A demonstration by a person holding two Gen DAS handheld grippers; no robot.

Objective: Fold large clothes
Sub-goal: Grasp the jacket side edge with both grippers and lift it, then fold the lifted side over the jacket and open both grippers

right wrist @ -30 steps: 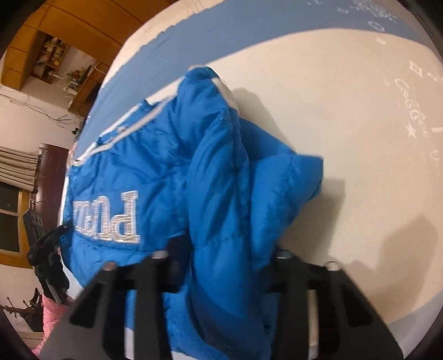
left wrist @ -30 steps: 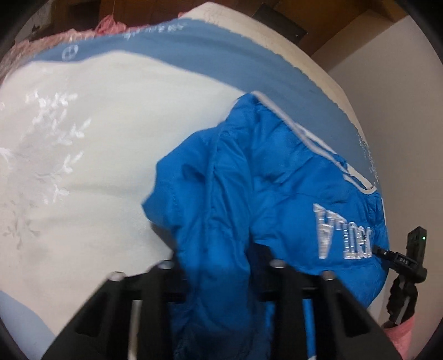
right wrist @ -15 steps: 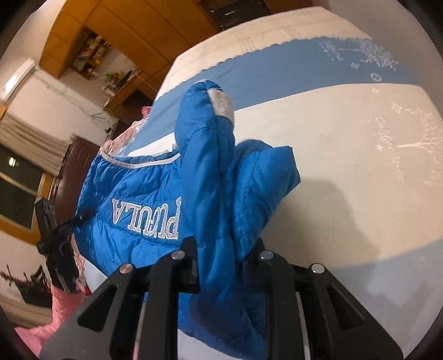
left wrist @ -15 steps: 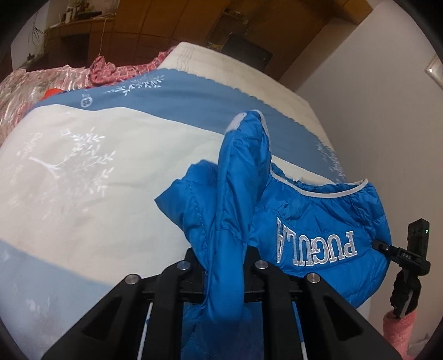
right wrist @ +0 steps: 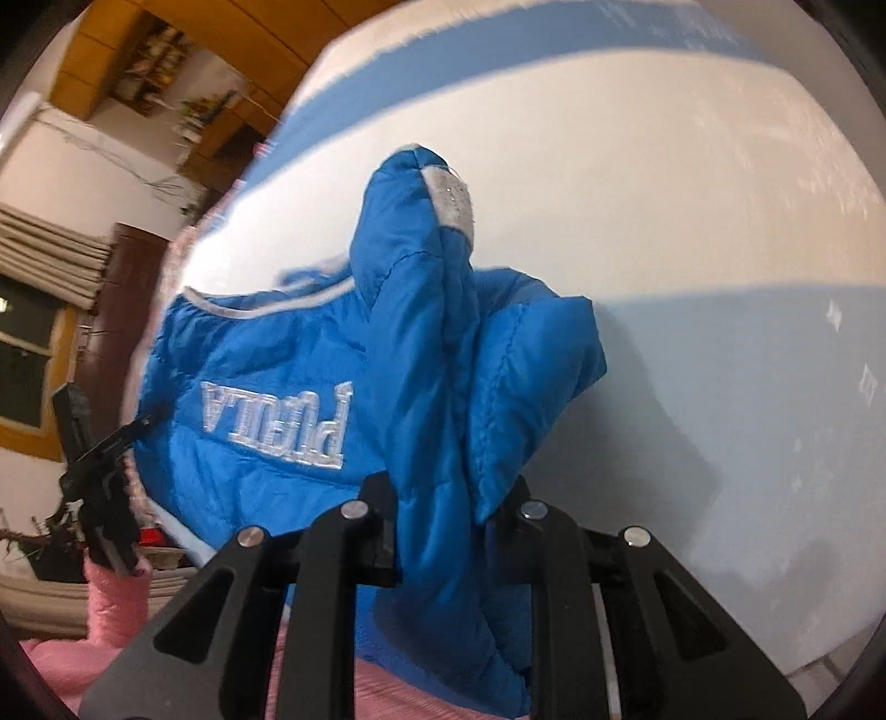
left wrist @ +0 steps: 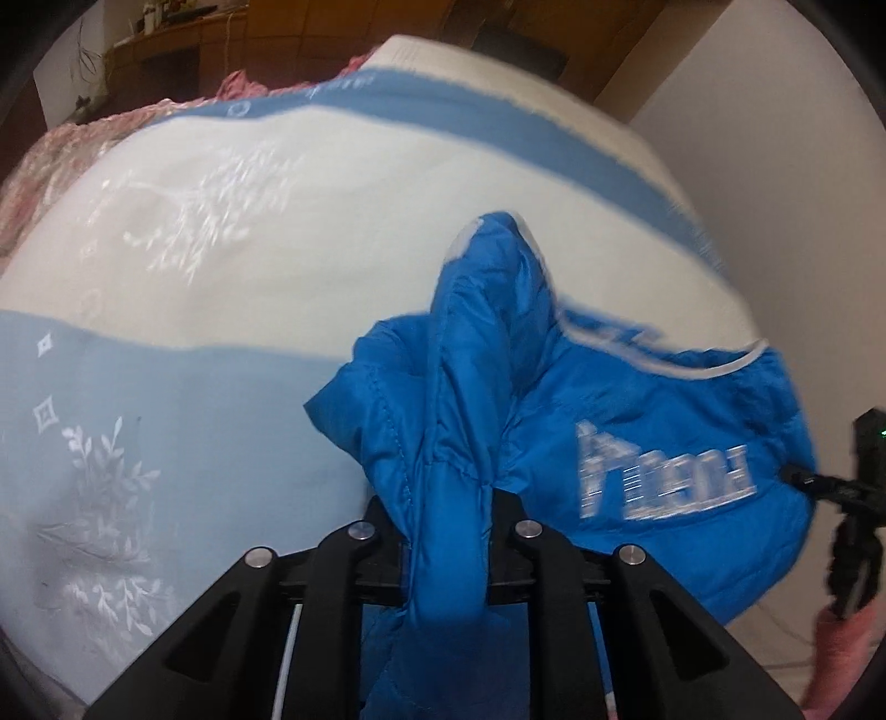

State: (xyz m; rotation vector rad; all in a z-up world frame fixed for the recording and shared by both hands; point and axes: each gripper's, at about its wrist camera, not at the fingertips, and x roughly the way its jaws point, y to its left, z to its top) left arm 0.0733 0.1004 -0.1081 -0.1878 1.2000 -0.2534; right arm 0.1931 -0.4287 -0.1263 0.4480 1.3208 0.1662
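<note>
Left wrist view: one white-and-blue bedspread, wooden cabinets behind, one blue jacket pinched by both the left gripper, its jaws opening, and the right gripper.

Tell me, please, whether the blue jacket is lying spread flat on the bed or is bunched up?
Bunched up. The blue jacket is gathered into thick folds, pinched in the left gripper and the right gripper, partly raised above the bedspread.
</note>
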